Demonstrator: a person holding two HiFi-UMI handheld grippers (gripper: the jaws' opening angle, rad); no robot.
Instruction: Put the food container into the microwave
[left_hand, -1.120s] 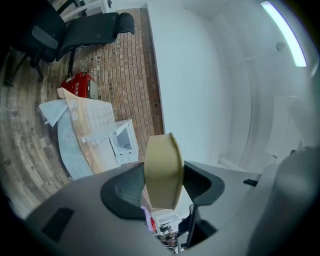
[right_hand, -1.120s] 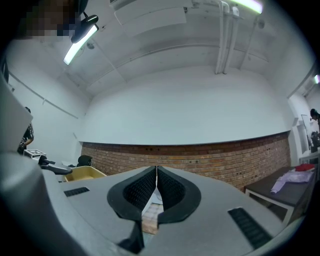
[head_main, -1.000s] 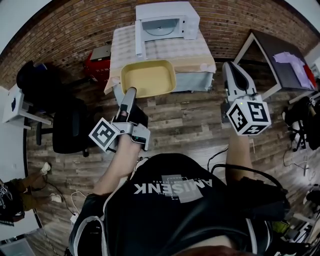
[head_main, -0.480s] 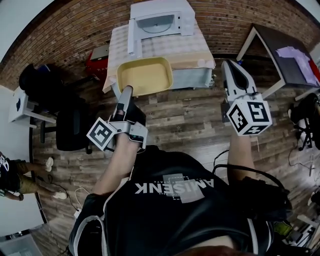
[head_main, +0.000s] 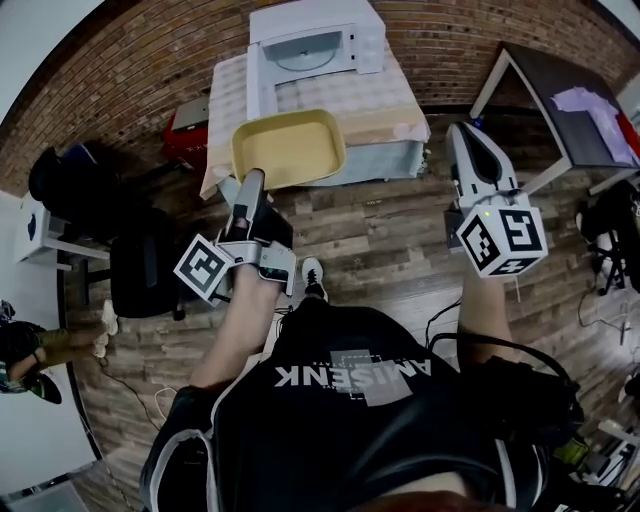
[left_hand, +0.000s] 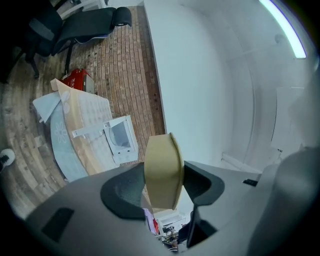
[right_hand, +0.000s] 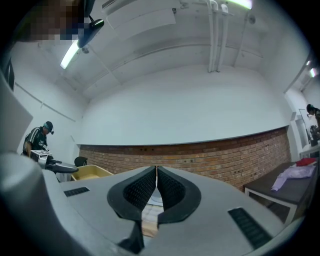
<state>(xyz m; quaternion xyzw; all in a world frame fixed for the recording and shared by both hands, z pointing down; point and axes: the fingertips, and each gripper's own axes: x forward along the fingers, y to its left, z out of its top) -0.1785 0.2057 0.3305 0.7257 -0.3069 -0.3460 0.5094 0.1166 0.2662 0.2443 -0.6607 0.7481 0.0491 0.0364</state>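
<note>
Food container (head_main: 288, 148), where is it now? asks Ana.

Ben: In the head view it is up in the air. The left gripper (head_main: 251, 180) pinches its near rim and holds it out flat, open side up. It looks empty.

Ana: Did anything change?

Ben: Yes. The table (head_main: 395, 105) and the microwave (head_main: 312, 45) look a bit bigger than a moment ago. They have also slid left, more in line with the container. A shoe (head_main: 312, 272) now shows on the floor (head_main: 380, 240) too. I think the person is walking closer.

Ana: Is the microwave ready?

Ben: Its door (head_main: 256, 85) stands open on the left, and I can see the round plate inside. The container is not in yet. I think it has to go further forward.

Ana: What does the left gripper view show?

Ben: The container (left_hand: 162, 170) is squeezed between both jaws. Past it are the table and the open microwave (left_hand: 120, 136), well apart from it.

Ana: And the right gripper view?

Ben: The right gripper (right_hand: 156, 186) has its jaws pressed together with nothing between them. The container (right_hand: 90, 172) peeks in at the left, and a brick wall (right_hand: 215, 152) is ahead.

Ana: What is left to do?

Ben: Carry it on and slide it in through the open door.
</note>
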